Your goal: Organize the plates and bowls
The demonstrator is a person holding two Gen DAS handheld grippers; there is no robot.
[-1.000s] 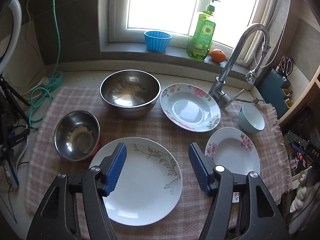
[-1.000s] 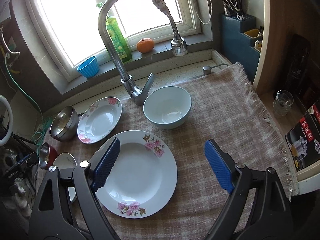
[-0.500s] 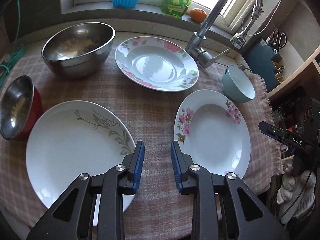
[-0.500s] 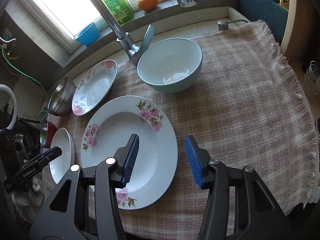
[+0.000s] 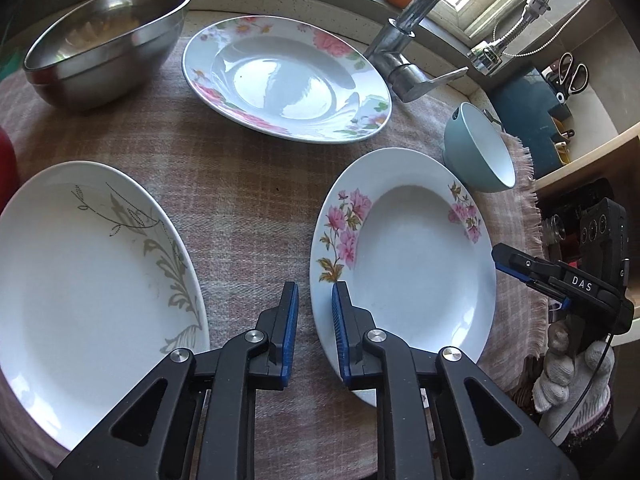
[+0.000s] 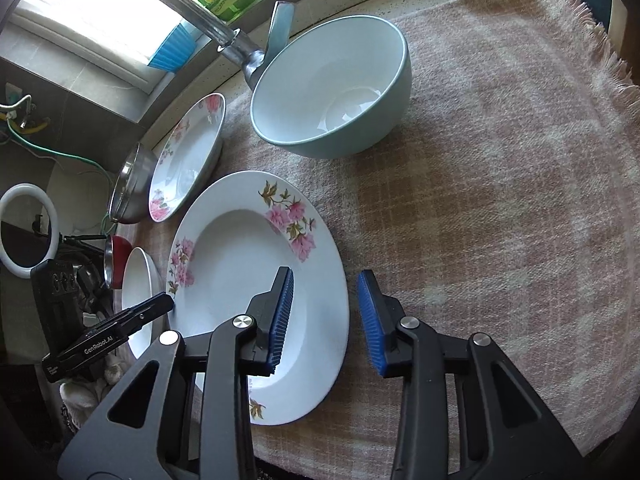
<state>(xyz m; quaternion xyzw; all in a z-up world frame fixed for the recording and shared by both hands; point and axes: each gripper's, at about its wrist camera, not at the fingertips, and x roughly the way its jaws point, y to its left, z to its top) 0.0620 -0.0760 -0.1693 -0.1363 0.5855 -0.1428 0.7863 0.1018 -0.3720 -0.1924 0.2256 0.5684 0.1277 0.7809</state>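
A pink-flowered deep plate (image 5: 416, 256) (image 6: 240, 280) lies on the checked cloth between my grippers. My left gripper (image 5: 314, 312) is open by a narrow gap that straddles the plate's left rim. My right gripper (image 6: 326, 312) is open, its jaws on either side of the plate's right rim. A second, larger flowered plate (image 5: 288, 76) (image 6: 188, 156) lies behind. A white plate with a grey leaf pattern (image 5: 88, 284) (image 6: 138, 300) lies at the left. A light blue bowl (image 5: 480, 152) (image 6: 332, 88) stands by the tap.
A large steel bowl (image 5: 104, 44) stands at the back left; a small steel bowl with a red outside (image 6: 116, 256) is at the far left. The tap (image 5: 404, 68) rises behind the plates. A knife block with scissors (image 5: 560, 84) stands at the right.
Both grippers have moved down and in to the pink-flowered plate's opposite rims. Their jaws have narrowed over the past second, the left more than the right.
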